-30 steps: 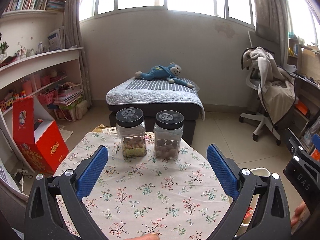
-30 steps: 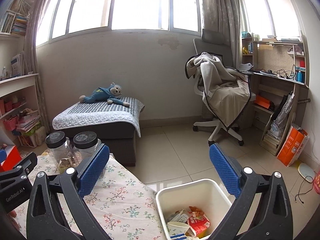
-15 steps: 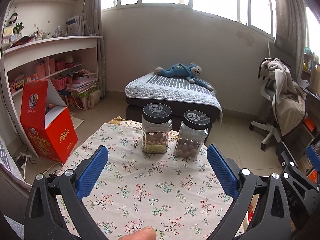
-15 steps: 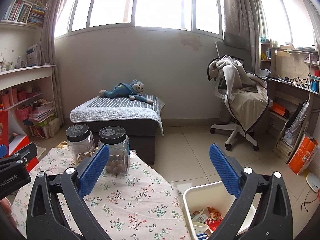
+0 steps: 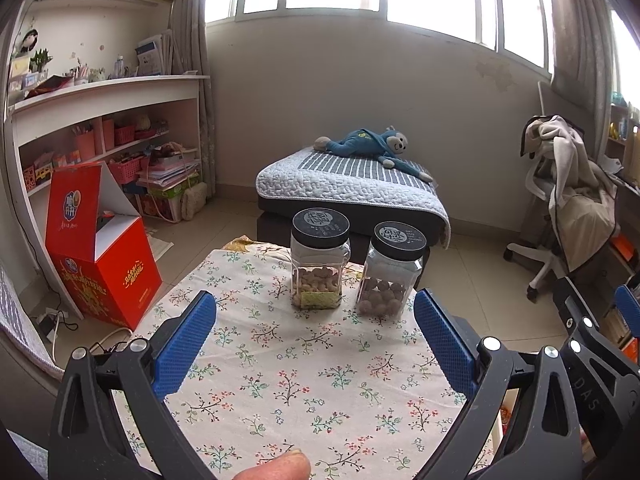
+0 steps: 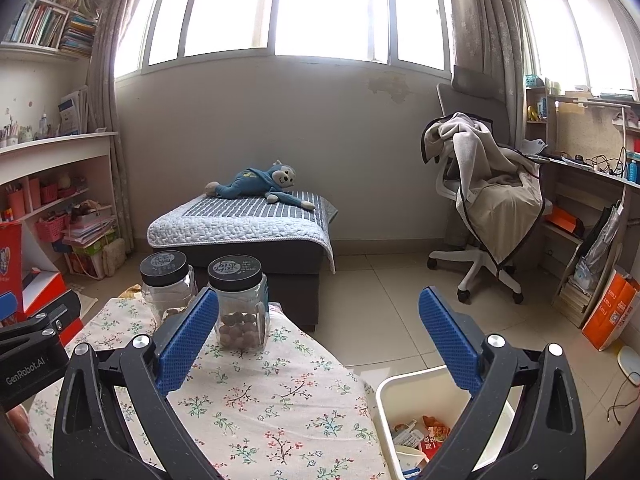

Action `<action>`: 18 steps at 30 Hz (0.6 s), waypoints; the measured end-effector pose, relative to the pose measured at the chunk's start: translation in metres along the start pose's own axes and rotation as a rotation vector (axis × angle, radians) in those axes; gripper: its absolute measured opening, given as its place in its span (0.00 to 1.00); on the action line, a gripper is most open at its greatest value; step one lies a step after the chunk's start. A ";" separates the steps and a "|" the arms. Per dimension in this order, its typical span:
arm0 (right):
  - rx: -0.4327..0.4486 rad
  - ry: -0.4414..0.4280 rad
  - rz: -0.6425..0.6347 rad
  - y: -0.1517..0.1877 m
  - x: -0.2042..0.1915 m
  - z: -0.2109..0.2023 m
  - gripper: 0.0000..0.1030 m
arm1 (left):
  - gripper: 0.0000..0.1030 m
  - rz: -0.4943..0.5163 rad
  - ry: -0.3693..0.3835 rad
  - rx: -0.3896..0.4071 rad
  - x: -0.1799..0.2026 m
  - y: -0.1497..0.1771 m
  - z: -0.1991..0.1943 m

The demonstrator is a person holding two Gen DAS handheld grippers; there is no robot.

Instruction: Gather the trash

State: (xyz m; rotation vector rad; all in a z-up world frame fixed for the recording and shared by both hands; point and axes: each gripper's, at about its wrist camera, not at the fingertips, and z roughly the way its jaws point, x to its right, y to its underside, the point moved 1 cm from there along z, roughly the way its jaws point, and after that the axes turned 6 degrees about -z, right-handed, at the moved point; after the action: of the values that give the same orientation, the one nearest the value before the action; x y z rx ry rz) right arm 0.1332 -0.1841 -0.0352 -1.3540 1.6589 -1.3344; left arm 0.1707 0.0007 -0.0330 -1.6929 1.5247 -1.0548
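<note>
A white trash bin [image 6: 404, 390] stands on the floor right of the table and holds several wrappers [image 6: 424, 434]. My right gripper [image 6: 318, 342] is open and empty, above the table's right edge and the bin. My left gripper [image 5: 316, 346] is open and empty above the floral tablecloth [image 5: 304, 376]. No loose trash shows on the cloth in either view. The right gripper also shows at the right edge of the left wrist view [image 5: 600, 344], and the left gripper at the left edge of the right wrist view [image 6: 36, 340].
Two clear jars with black lids [image 5: 320, 264] [image 5: 394, 274] stand at the table's far edge. A red box [image 5: 100, 256] stands on the floor at left by shelves. A low bed [image 5: 352, 192] and a draped office chair [image 6: 484, 208] lie beyond.
Both grippers have swung to the left and risen a little. The jars now sit further right in both views. Less of the bin shows in the right wrist view. Both stay open.
</note>
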 end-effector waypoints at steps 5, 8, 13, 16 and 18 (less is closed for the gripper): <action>0.001 0.000 0.007 0.000 0.003 0.000 0.93 | 0.93 0.006 -0.007 0.005 0.002 0.000 -0.001; 0.001 0.000 0.007 0.000 0.004 0.000 0.93 | 0.93 0.009 -0.008 0.008 0.002 0.000 -0.002; 0.003 0.003 0.006 -0.001 0.004 0.000 0.93 | 0.93 0.009 -0.008 0.007 0.002 0.000 -0.002; 0.003 0.004 0.004 -0.001 0.005 -0.001 0.93 | 0.93 0.010 -0.008 0.008 0.002 0.000 -0.002; 0.002 0.005 0.002 -0.001 0.005 -0.002 0.93 | 0.93 0.009 -0.009 0.009 0.002 0.000 -0.002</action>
State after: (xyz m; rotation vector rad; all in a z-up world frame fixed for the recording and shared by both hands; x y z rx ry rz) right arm 0.1307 -0.1881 -0.0332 -1.3482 1.6615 -1.3391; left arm 0.1691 -0.0013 -0.0322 -1.6812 1.5186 -1.0467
